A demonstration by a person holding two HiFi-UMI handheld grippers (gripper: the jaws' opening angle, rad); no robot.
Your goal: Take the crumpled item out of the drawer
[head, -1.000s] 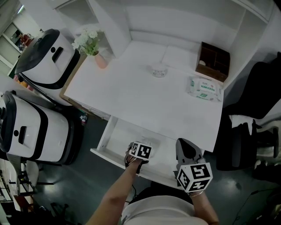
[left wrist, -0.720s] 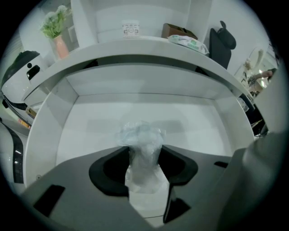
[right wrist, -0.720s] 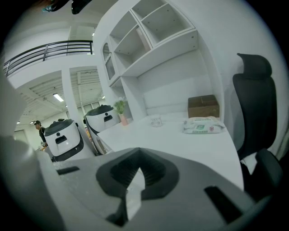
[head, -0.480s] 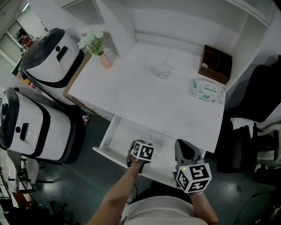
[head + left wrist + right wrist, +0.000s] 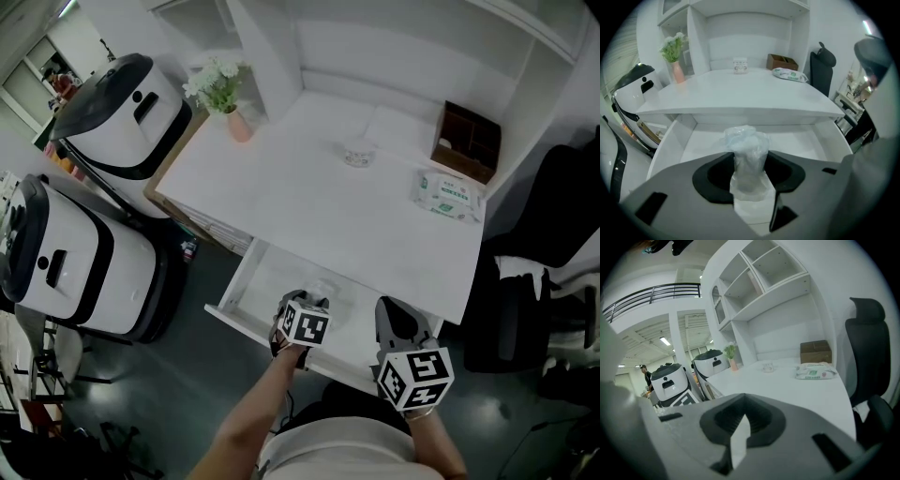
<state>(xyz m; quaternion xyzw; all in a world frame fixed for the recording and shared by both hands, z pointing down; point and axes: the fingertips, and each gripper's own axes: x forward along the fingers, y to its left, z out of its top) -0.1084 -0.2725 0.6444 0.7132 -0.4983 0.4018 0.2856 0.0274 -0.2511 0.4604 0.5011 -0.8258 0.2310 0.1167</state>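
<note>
The crumpled item point(image 5: 747, 149) is a wad of clear, thin plastic. It stands up between the jaws of my left gripper point(image 5: 749, 163), which press on it from both sides. In the head view that gripper point(image 5: 310, 302) is over the open white drawer point(image 5: 231, 302) under the desk's front edge, with the plastic point(image 5: 322, 290) at its tip. The drawer's inside point(image 5: 670, 140) shows white and bare behind the wad. My right gripper point(image 5: 397, 321) hangs at the drawer's right end, near the desk edge. In its own view the right gripper point(image 5: 740, 422) has its jaws together, with nothing between them.
On the white desk point(image 5: 309, 206) lie a pack of wipes point(image 5: 447, 194), a brown wooden box point(image 5: 467, 142), a small glass jar point(image 5: 358, 154) and a pink vase of flowers point(image 5: 226, 89). Two white-and-black machines point(image 5: 70, 267) stand left of the desk. A black chair point(image 5: 553, 206) is right.
The head view has shifted a little, so the desk sits further right in the picture. Both grippers stay where they were at the drawer.
</note>
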